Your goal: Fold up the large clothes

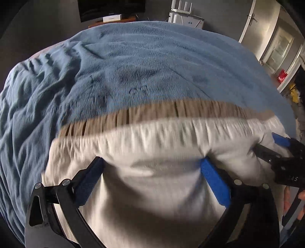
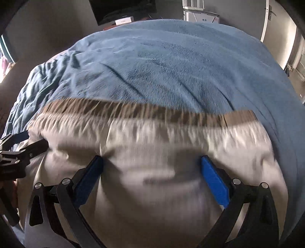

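A large white garment (image 1: 152,190) with a gathered tan-brown waistband (image 1: 171,112) lies on a blue fleece blanket (image 1: 133,57) over a bed. My left gripper (image 1: 152,161) hovers over the white cloth, its blue-padded jaws spread wide with nothing pinched. To its right, my right gripper (image 1: 271,146) reaches over the garment's right part. In the right wrist view the same garment (image 2: 152,190) and waistband (image 2: 133,112) are blurred. There my right gripper (image 2: 151,159) stands wide open above the cloth, and my left gripper (image 2: 32,142) shows at the left edge.
The blanket (image 2: 171,66) is rumpled at the left and smoother toward the far side. Beyond the bed stand a dark screen (image 1: 110,9), a white box (image 1: 112,18), white furniture (image 1: 183,17) and a door (image 1: 253,19). A person's hand (image 1: 287,196) shows at the right.
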`<state>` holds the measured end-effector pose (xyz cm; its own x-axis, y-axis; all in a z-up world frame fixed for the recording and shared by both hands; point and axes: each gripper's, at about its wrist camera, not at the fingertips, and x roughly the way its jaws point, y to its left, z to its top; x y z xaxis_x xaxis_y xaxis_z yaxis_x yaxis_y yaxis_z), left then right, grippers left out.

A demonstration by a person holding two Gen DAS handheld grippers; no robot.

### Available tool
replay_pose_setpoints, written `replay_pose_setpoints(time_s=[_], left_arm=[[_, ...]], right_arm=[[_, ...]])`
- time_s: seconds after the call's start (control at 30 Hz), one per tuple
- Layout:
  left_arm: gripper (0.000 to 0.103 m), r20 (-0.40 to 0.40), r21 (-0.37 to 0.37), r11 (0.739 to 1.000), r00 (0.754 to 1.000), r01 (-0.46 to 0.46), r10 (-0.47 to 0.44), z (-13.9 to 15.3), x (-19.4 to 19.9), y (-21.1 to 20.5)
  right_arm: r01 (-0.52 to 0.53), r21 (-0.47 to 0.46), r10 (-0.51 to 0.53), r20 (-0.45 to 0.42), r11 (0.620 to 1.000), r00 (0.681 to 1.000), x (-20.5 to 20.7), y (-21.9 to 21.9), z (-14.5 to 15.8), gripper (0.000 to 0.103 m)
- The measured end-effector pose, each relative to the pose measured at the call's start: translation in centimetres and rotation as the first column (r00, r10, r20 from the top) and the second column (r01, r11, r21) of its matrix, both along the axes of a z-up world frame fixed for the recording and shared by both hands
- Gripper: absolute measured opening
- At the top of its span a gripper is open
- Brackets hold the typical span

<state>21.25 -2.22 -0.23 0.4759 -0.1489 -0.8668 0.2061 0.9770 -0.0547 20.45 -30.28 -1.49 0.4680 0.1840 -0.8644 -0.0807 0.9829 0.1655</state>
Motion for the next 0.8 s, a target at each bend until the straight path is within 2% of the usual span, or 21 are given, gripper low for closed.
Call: replay_pose_setpoints(time_s=[0.1,0.2,0.3,0.4,0.5,0.53,0.57,0.6,0.63,0.67,0.73,0.8], left_arm=[[0.098,0.005,0.017,1.0,1.0,0.01,-0.01,-0.5,1.6,-0.5],[0.098,-0.016,0.024,1.0,1.0,0.002,-0.001,-1.7,2.5,-0.8],[0.098,-0.005,0.034,0.999,1.0,-0.005,0.005,-2.0,2.4,-1.1],[0.097,0.03,-0.021,1.0,0.999,-0.014,0.014,-0.4,1.2,-0.5],[0.096,0.089,-0.121,0.992,0.995,-0.021,0.032,1.6,-1.8,1.5],[0.096,0.108,-0.119,0.993,0.993,-0.024,0.037,1.9,-2.9,2.3],[0.097,0.109,-0.072,0.996,0.993,-0.043,0.051,1.5,-3.2,2.8],[0.097,0.089,-0.037,0.998,0.994,-0.058,0.061,0.8,-3.1,3.3],[0.097,0.067,-0.044,0.997,0.995,-0.065,0.068,0.3,-3.2,3.8],[0.097,0.031,-0.091,0.992,0.995,-0.093,0.096,-0.2,-3.3,5.4],[0.097,0.022,-0.109,0.985,0.99,-0.138,0.141,-0.4,-3.6,7.4],[0.097,0.011,-0.086,0.975,0.978,-0.207,0.209,-0.7,-4.4,9.6]], right_arm=[[0.025,0.042,-0.024,-0.024,0.999,0.999,2.1,-0.8,-1.3,0.097],[0.046,0.058,-0.045,-0.019,0.997,0.999,2.5,-1.1,-2.3,0.097],[0.051,0.059,-0.051,0.001,0.997,0.999,2.5,-1.1,-2.7,0.097],[0.044,0.072,-0.045,0.026,0.996,0.999,1.6,-1.2,-1.6,0.097],[0.008,0.1,-0.015,0.073,0.995,0.997,-0.6,-2.2,0.2,0.097],[-0.004,0.066,-0.002,0.084,0.998,0.996,-1.1,-2.5,0.3,0.097],[0.003,0.015,-0.004,0.089,1.0,0.996,-1.5,-3.1,0.2,0.097],[0.023,0.01,-0.023,0.081,1.0,0.996,-1.7,-4.0,-0.1,0.097],[0.078,0.053,-0.08,0.045,0.996,0.996,-1.7,-5.9,-0.5,0.096],[0.121,0.081,-0.123,0.026,0.989,0.992,-1.9,-7.3,-0.7,0.095],[0.205,0.039,-0.206,0.019,0.978,0.978,-2.7,-10.2,-0.6,0.095],[0.222,0.029,-0.222,0.003,0.975,0.975,-3.6,-12.0,-0.8,0.095]])
